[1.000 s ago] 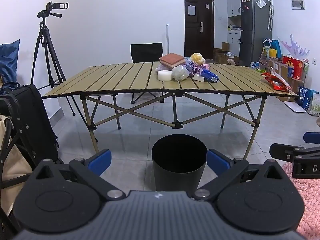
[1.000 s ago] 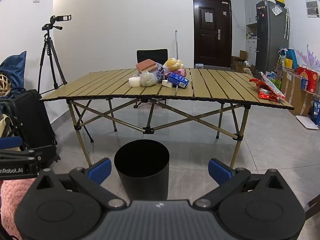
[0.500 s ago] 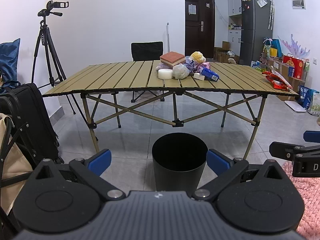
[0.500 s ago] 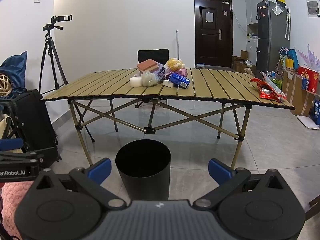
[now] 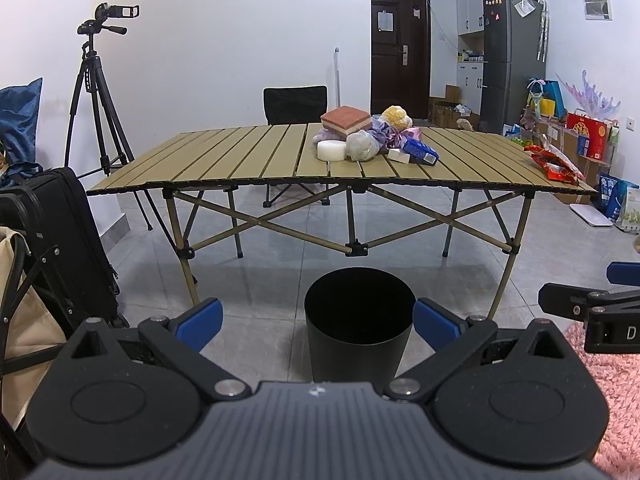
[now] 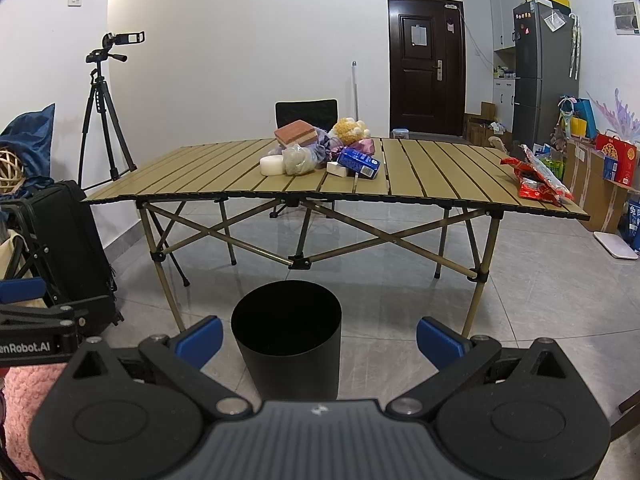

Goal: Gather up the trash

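A black trash bin (image 5: 359, 322) (image 6: 287, 338) stands on the tile floor in front of a slatted folding table (image 5: 240, 160) (image 6: 440, 168). A pile of trash lies mid-table: a red-brown sponge block (image 5: 346, 119), a white roll (image 5: 331, 150), a crumpled plastic bag (image 5: 362, 145), a blue carton (image 5: 419, 151) (image 6: 358, 163), a yellow puff (image 6: 349, 131). Red snack wrappers (image 5: 554, 164) (image 6: 536, 180) lie at the table's right end. My left gripper (image 5: 318, 322) and right gripper (image 6: 319, 334) are both open and empty, low, well short of the table.
A camera tripod (image 5: 98, 92) and a black suitcase (image 5: 60, 248) stand at left. A black chair (image 5: 295, 100) sits behind the table. A fridge (image 5: 508, 60), boxes and bags line the right wall. A pink rug (image 5: 612, 392) lies at lower right.
Both views have shifted slightly upward and forward, so the bin and table sit a little lower in frame. Both grippers stay open and empty.
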A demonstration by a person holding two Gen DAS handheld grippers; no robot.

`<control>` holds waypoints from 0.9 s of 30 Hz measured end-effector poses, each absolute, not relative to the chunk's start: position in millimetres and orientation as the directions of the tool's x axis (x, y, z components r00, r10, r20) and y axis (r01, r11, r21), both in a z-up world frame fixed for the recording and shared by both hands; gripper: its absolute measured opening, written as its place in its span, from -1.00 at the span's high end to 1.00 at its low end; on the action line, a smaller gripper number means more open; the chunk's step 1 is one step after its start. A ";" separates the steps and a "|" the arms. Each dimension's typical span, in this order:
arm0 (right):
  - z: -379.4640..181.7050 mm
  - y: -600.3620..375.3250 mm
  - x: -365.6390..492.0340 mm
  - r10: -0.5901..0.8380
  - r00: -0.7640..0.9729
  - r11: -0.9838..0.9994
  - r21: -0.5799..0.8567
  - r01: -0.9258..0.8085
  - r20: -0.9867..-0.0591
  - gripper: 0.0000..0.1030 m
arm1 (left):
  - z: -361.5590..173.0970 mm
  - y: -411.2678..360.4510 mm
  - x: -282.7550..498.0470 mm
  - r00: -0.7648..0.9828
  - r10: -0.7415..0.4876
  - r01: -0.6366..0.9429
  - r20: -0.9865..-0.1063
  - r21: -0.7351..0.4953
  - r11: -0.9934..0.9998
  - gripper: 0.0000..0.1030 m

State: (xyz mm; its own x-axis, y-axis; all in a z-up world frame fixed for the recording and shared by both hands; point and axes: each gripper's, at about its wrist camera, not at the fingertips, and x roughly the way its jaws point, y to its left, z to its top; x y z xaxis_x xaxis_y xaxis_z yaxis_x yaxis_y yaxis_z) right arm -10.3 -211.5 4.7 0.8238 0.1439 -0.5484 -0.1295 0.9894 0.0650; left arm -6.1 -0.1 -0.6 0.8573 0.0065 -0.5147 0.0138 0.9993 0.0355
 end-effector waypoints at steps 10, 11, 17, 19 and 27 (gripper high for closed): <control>5.4 -211.6 -10.8 0.143 0.824 0.990 0.065 -0.129 -0.548 -1.00 | 0.1 0.4 -8.2 0.860 0.007 0.012 -0.511 0.035 0.999 -1.00; 5.5 -211.4 -11.1 0.144 0.824 0.989 0.065 -0.129 -0.547 -1.00 | 0.2 0.2 -8.8 0.860 0.007 0.012 -0.510 0.035 0.999 -1.00; 5.7 -211.5 -11.3 0.144 0.825 0.989 0.066 -0.129 -0.547 -1.00 | 0.8 0.2 -8.7 0.860 0.008 0.012 -0.509 0.035 0.999 -1.00; 5.7 -211.6 -11.1 0.143 0.825 0.990 0.065 -0.129 -0.547 -1.00 | 0.9 0.2 -8.9 0.860 0.007 0.012 -0.510 0.034 0.999 -1.00; 5.9 -211.5 -11.4 0.144 0.826 0.989 0.066 -0.129 -0.546 -1.00 | 1.9 0.5 -9.9 0.862 0.005 0.013 -0.506 0.033 0.999 -1.00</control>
